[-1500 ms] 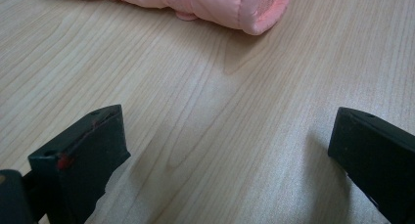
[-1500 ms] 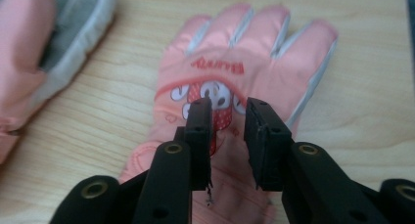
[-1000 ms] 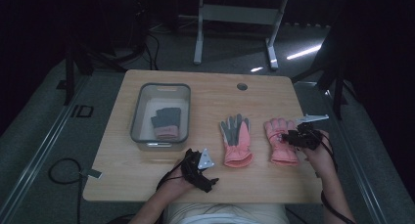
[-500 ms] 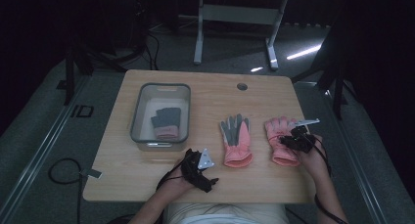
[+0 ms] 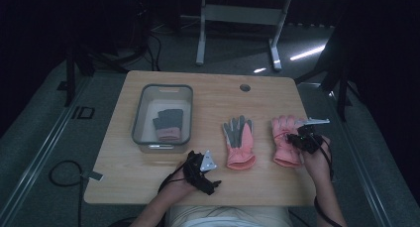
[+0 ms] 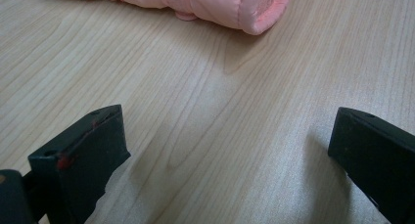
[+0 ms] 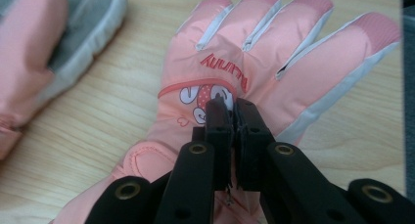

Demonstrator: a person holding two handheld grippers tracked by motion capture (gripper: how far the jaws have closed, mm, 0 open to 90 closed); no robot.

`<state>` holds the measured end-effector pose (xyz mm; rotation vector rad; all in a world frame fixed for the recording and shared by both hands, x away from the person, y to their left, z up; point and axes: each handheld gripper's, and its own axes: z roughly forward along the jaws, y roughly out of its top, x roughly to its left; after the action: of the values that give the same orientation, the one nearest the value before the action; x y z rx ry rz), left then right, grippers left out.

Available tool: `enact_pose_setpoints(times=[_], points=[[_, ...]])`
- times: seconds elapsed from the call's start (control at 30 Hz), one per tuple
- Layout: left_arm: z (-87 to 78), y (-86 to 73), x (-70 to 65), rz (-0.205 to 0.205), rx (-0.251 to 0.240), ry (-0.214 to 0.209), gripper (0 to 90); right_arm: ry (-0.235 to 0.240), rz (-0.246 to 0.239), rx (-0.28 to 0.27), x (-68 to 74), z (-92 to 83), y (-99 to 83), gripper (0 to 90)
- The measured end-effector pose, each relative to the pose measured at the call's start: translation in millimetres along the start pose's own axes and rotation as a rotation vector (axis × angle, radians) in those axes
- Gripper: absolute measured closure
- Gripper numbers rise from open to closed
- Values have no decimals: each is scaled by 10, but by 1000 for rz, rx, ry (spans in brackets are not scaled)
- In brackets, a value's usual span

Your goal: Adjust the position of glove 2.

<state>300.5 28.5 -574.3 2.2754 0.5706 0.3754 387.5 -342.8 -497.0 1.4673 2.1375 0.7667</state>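
Counting three gloves (image 5: 239,143) (one in bin (image 5: 162,90))

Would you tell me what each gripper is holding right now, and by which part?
The right gripper pinches the back of the right-hand pink glove, at its printed patch. The left gripper holds nothing.

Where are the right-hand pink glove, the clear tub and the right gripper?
right-hand pink glove (image 7: 235,48), right gripper view, back of the glove below its fingers
clear tub (image 5: 163,88), high view, far rim
right gripper (image 7: 234,106), right gripper view, jaw tips pinching the glove
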Motion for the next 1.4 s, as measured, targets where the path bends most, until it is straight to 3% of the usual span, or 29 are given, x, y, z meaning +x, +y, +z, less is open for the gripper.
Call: enact_pose_setpoints(times=[0.17, 0.27, 0.5, 0.77, 0.83, 0.87, 1.13, 1.4], points=[[0, 1, -5, 3, -1, 1, 5, -8, 1, -44, 109, -179, 92, 862], [0, 2, -6, 9, 0, 3, 5, -13, -34, -75, 212, -296, 190, 863], [2, 4, -7, 8, -1, -1, 5, 22, -70, -144, 455, -549, 420, 868], [2, 2, -9, 7, -4, -1, 5, 66, -118, -187, 843, -684, 575, 868], [1, 2, -8, 9, -3, -2, 5, 72, -125, -187, 894, -692, 593, 867], [1, 2, -8, 9, -3, -1, 5, 84, -144, -190, 1000, -700, 623, 868], [-1, 1, -11, 12, -3, -3, 5, 133, -191, -168, 1424, -619, 654, 867], [-2, 1, -11, 10, -3, -5, 5, 116, -181, -113, 1609, -369, 584, 866]])
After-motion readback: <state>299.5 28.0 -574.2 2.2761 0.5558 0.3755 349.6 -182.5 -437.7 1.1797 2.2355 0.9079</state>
